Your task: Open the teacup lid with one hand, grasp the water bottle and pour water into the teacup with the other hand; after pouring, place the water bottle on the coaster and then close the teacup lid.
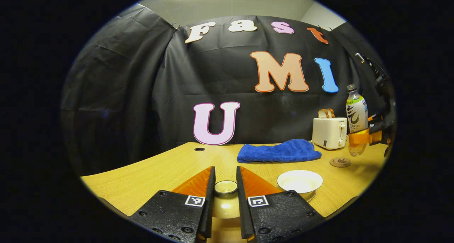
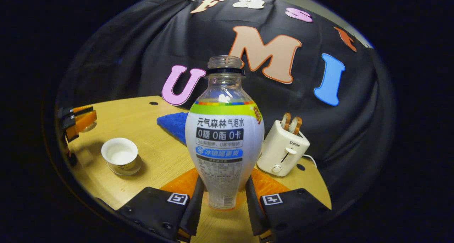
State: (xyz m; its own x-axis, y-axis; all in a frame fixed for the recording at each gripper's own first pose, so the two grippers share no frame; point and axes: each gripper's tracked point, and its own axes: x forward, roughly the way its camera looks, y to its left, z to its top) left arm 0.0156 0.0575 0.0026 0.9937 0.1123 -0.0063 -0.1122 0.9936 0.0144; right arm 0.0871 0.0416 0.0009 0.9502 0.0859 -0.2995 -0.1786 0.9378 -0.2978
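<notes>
In the left gripper view my left gripper is shut on the knob of the teacup lid, held above the table. The white teacup stands uncovered on its saucer just to the right. At the far right the uncapped water bottle is upright in the right gripper, a little above and beside the round coaster. In the right gripper view my right gripper is shut on the lower body of the bottle. The teacup is at the left, near the left gripper.
A cream toaster with bread in its slots stands at the back right of the wooden table. A folded blue cloth lies in front of the wall. The toaster and cloth sit behind the bottle.
</notes>
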